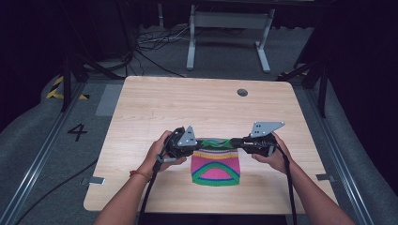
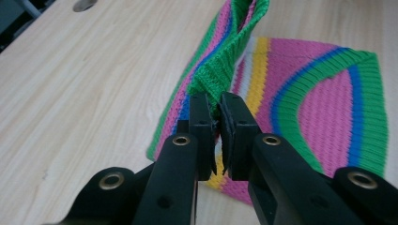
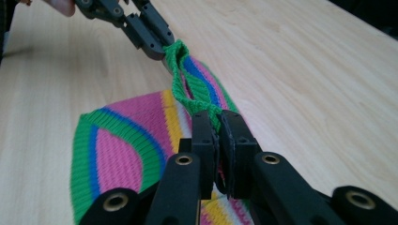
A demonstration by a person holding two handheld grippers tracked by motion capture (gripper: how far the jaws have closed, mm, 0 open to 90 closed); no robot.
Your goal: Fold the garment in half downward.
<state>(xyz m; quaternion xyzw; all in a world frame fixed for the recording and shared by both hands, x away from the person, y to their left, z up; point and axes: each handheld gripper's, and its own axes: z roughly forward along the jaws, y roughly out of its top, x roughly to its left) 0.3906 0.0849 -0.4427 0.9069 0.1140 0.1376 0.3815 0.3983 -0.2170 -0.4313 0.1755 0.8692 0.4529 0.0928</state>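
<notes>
Striped knit, pink with green, blue, yellow and white bands: that's the little knitted piece (image 1: 215, 164) lying on the near middle of the light wooden table (image 1: 155, 103), between the person's two hands. Most of it sits flat on the wood, but its far green edge is lifted off the surface and pulled into a taut strip between the two tools.

The left gripper (image 1: 194, 145) comes in from the left side, held in the left hand (image 1: 162, 152), and in the left gripper view its jaws are pinched narrow on the green ribbed hem (image 2: 225, 61), fabric squeezed right between the pads. The right gripper (image 1: 238, 142), in the right hand (image 1: 272, 154), is doing the same at the opposite end of that edge; the right gripper view has its jaws clamped tight on the green trim, with the other tool biting the far end of the strip.

Both point inward toward each other, almost in a line. A round cable hole (image 1: 242, 92) sits near the table's far edge, well apart from all this. Black cables (image 1: 149, 192) trail back along the forearms.
</notes>
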